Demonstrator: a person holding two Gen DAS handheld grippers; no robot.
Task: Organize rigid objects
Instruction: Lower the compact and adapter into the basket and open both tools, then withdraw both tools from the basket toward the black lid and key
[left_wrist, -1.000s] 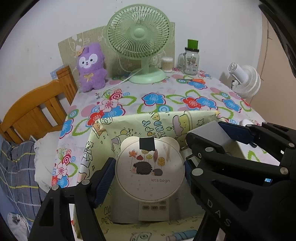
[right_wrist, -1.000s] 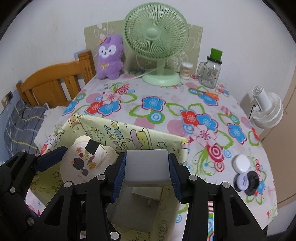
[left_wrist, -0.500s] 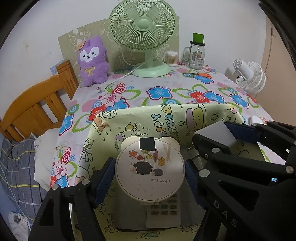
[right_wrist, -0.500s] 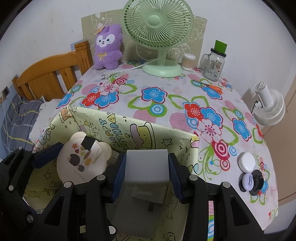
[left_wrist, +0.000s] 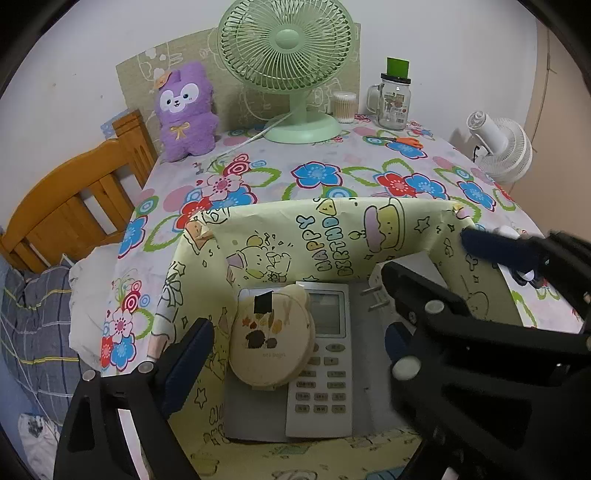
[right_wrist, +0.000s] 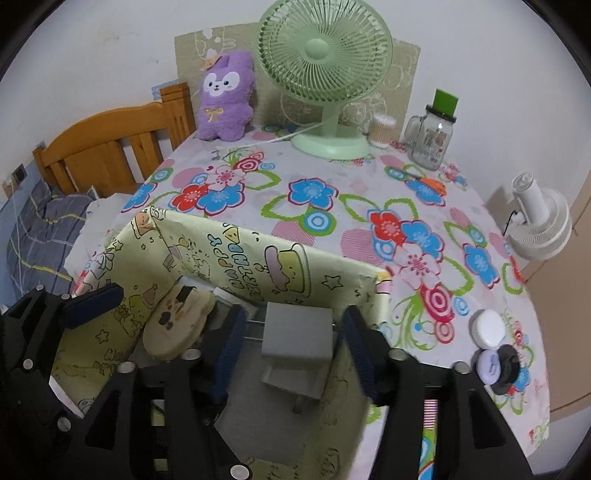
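Now both grippers (left_wrist: 295, 347) (right_wrist: 291, 343) just opening — charger (right_wrist: 297, 330) released

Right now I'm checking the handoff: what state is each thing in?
Left gripper: open, jaws just widened.
Right gripper: open, jaws just parted.
Round cream case: released, lying on the white remote control.
Grey plug block: between the pads, untouched.
Yellow paper-lined box: open-topped.

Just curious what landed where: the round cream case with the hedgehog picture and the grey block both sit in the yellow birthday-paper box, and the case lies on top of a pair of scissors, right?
Not quite. The round cream case lies on a white remote control, not scissors; the left wrist view shows it. Both it and the grey block are inside the yellow box.
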